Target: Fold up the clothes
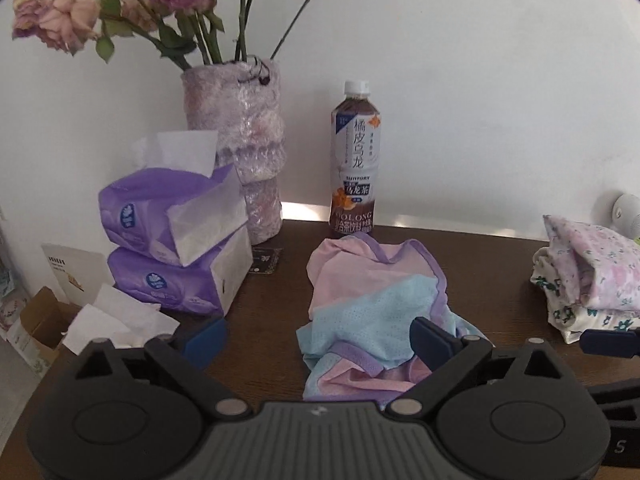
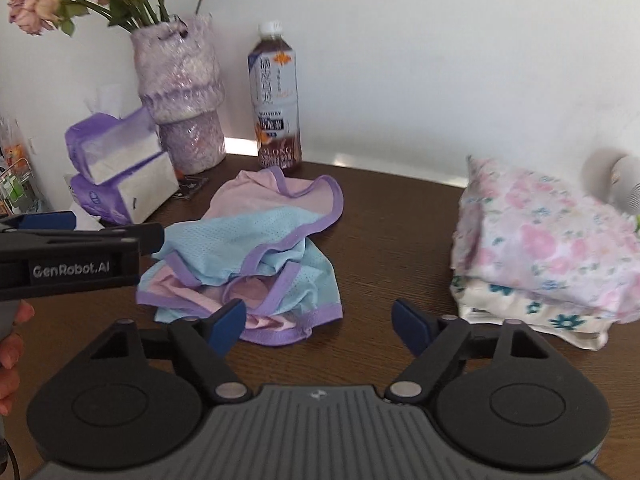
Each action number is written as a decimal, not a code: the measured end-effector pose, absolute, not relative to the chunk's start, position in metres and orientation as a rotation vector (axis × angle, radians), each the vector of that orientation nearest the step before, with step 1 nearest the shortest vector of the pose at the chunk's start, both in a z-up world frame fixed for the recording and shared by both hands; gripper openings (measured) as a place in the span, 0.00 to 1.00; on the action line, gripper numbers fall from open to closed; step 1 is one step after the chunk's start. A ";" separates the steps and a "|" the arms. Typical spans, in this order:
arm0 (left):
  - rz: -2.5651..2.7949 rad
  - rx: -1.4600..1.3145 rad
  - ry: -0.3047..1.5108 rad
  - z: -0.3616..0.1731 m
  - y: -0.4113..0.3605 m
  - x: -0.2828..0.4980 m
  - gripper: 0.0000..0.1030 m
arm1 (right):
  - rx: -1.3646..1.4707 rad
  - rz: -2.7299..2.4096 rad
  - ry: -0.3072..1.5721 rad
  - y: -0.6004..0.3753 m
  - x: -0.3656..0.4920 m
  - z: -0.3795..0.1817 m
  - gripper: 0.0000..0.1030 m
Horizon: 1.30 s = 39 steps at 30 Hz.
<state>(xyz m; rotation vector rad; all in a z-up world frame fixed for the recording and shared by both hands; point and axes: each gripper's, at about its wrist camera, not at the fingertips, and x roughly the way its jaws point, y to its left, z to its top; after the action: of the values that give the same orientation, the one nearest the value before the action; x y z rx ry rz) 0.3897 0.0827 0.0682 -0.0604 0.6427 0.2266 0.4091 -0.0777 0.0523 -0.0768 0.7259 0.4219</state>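
1. A crumpled pink and blue garment (image 1: 372, 304) is seen lying in the middle of the brown table (image 1: 496, 276).
2. The left gripper (image 1: 316, 340) is held wide apart, with nothing gripped; one finger rests over the blue cloth.
3. The right gripper (image 2: 320, 326) is spread wide too, just beside the garment.
4. Folded flowery clothes (image 2: 544, 248) are stacked on the right.
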 end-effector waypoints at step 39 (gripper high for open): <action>-0.334 -0.224 0.807 0.024 0.092 0.061 0.06 | 0.299 0.416 0.667 -0.330 0.099 0.066 0.02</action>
<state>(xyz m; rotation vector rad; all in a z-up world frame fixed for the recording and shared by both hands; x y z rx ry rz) 0.0612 0.0925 0.0239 -0.2244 0.8071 -0.3345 0.0988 -0.3296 0.0656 0.2991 0.6668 0.4160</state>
